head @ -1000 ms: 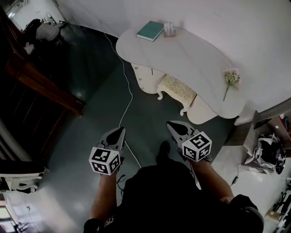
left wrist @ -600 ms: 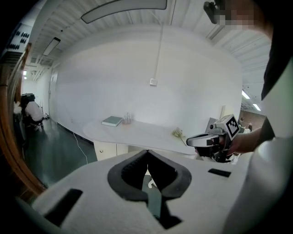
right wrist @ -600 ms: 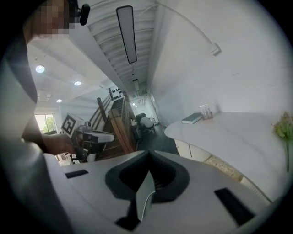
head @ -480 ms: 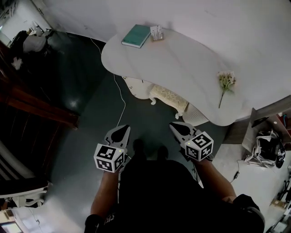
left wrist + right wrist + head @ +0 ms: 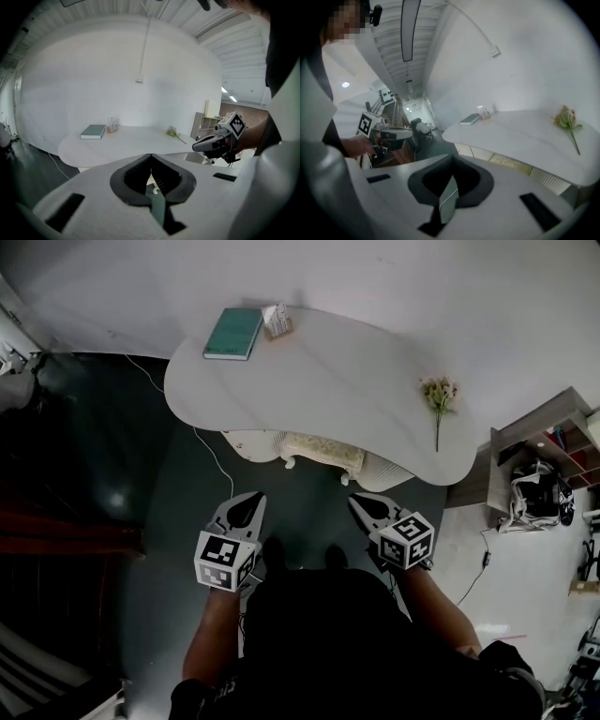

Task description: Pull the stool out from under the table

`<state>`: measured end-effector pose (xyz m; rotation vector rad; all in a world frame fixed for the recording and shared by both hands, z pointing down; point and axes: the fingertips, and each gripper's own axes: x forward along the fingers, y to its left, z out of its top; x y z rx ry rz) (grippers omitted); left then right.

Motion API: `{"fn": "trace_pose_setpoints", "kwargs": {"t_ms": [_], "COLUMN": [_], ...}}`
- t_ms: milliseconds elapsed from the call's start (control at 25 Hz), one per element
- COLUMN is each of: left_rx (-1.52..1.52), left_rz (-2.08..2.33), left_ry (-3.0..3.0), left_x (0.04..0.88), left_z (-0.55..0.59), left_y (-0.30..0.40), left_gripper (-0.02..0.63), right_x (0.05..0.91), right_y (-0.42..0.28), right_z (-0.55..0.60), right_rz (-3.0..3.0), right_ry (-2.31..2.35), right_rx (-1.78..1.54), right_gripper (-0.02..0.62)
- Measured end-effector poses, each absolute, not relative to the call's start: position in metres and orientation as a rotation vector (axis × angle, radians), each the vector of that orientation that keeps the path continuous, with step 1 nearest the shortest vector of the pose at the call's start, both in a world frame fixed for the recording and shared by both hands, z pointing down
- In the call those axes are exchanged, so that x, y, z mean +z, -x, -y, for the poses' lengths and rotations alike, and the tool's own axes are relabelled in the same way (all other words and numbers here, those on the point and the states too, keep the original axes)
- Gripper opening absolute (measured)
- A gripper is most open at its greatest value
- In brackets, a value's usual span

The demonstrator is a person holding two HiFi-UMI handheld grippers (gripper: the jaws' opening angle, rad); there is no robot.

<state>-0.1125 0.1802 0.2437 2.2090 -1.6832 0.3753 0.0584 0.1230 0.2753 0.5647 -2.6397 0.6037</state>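
The stool point(image 5: 323, 453) sits tucked under the near edge of the desk point(image 5: 347, 381), about midway along it. Only the front strip of its patterned seat and two curled white legs show. Under the desk, a white drawer unit point(image 5: 251, 442) stands just left of the stool and a ribbed white support point(image 5: 386, 471) just right of it. The left gripper point(image 5: 253, 497) and the right gripper point(image 5: 357, 500) hang side by side over the dark floor point(image 5: 178, 512), both pointing toward the desk and both short of the stool, one on each side of it. Each has its jaws pressed together with nothing between them. A teal book point(image 5: 233, 333) lies at the desk's far left corner with a small holder point(image 5: 276, 322) just beside it, and a flower sprig point(image 5: 437, 401) lies near the right end. A white cable point(image 5: 208, 448) runs over the floor past the desk's left end, and a shelf point(image 5: 553, 427) stands off its right end.
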Motion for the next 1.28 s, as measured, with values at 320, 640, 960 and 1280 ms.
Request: {"fn": "trace_pose_setpoints", "kwargs": {"t_ms": [320, 640, 960, 1280], "left_rx": [0.453, 0.485, 0.534, 0.617], "left_rz": [1.459, 1.24, 1.123, 1.1], "left_ry": [-2.293, -2.303, -2.31, -2.271], "left_x": [0.302, 0.372, 0.421, 0.481], "left_z": [-0.164, -0.162, -0.158, -0.151], "left_y": [0.166, 0.151, 0.1, 0.066], "left_gripper": [0.008, 0.008, 0.008, 0.008], "right_x": [0.314, 0.369, 0.401, 0.468], "right_y": [0.012, 0.016, -0.022, -0.057], "right_z": [-0.169, -0.2, -0.188, -0.16], "right_rz": [2.528, 2.413, 2.396, 2.4], "right_ry": [-0.68, -0.753, -0.856, -0.862], "right_rx": [0.752, 0.855, 0.884, 0.91], "right_gripper": [0.006, 0.006, 0.006, 0.006]}}
